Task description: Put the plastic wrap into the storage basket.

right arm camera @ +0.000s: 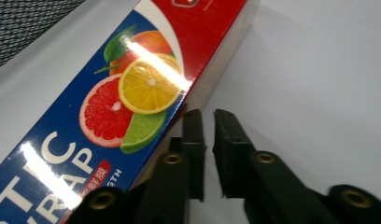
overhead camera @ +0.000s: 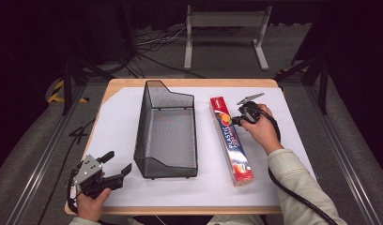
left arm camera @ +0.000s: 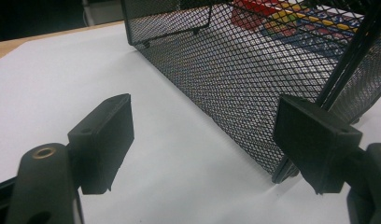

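One black wire-mesh basket [overhead camera: 167, 133] stands in the middle of a white sheet [overhead camera: 119, 117] on a wooden desk [overhead camera: 189, 83]. One long box of plastic wrap [overhead camera: 231, 139] lies flat just to the basket's right, parallel to it and not touching it. The box is red and blue with pictures of citrus slices; the words "PLASTIC" and "WRAP" can be read on it, while the smaller print is too blurred to read.

Two tongs are in use, one in each hand. The right tongs [right arm camera: 207, 122] sit at the far end of the box, on the side away from the basket, their jaws nearly closed with a thin gap and nothing between them, beside the box's edge. The left tongs [overhead camera: 115, 164] rest near the basket's near left corner, jaws spread wide and empty.

Bare white sheet lies open to the left of the basket and beyond the box to its right.
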### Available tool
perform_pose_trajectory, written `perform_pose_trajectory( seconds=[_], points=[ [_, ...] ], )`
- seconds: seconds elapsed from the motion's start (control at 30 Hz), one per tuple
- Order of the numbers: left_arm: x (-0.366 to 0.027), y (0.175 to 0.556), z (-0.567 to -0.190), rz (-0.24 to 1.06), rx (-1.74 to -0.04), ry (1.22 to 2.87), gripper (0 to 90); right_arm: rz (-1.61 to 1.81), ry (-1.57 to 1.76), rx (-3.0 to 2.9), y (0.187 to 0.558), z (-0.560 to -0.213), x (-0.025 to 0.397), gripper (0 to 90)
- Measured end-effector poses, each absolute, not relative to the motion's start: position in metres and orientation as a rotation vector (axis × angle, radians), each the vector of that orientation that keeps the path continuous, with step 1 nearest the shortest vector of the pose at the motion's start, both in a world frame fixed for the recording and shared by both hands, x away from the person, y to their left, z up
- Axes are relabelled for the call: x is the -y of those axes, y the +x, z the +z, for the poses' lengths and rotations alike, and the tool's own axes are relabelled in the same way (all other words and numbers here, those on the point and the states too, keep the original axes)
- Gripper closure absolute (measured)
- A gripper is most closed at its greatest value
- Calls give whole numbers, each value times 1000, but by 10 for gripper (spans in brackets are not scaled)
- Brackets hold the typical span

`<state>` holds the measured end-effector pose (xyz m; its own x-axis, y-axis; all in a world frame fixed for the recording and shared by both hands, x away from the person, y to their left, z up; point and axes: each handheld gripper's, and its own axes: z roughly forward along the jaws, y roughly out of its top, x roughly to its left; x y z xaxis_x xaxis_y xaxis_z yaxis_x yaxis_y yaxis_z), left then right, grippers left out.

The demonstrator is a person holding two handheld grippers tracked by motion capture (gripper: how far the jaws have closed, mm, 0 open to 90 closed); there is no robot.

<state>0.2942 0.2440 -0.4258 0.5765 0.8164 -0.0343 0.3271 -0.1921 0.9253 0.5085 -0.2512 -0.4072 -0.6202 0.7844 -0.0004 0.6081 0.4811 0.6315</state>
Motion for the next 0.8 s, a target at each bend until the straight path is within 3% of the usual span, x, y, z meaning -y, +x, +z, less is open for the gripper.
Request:
perform_pose_trajectory(
  seconds=[0.13,0.2,0.27,0.4,0.8],
  points=[
    [-243,295,-426,588,-940,1772,213,843,1276,-2355,498,-394,250,639],
    [-242,296,-425,588,-933,1772,213,858,1317,-2322,495,-390,249,595],
    [-241,297,-425,586,-932,1771,213,895,1384,-2271,487,-380,247,407],
    [-239,299,-425,585,-928,1778,213,936,1471,-2274,473,-373,232,250],
    [-239,301,-424,581,-919,1773,212,574,1589,-2384,473,-391,185,169]
  ],
)
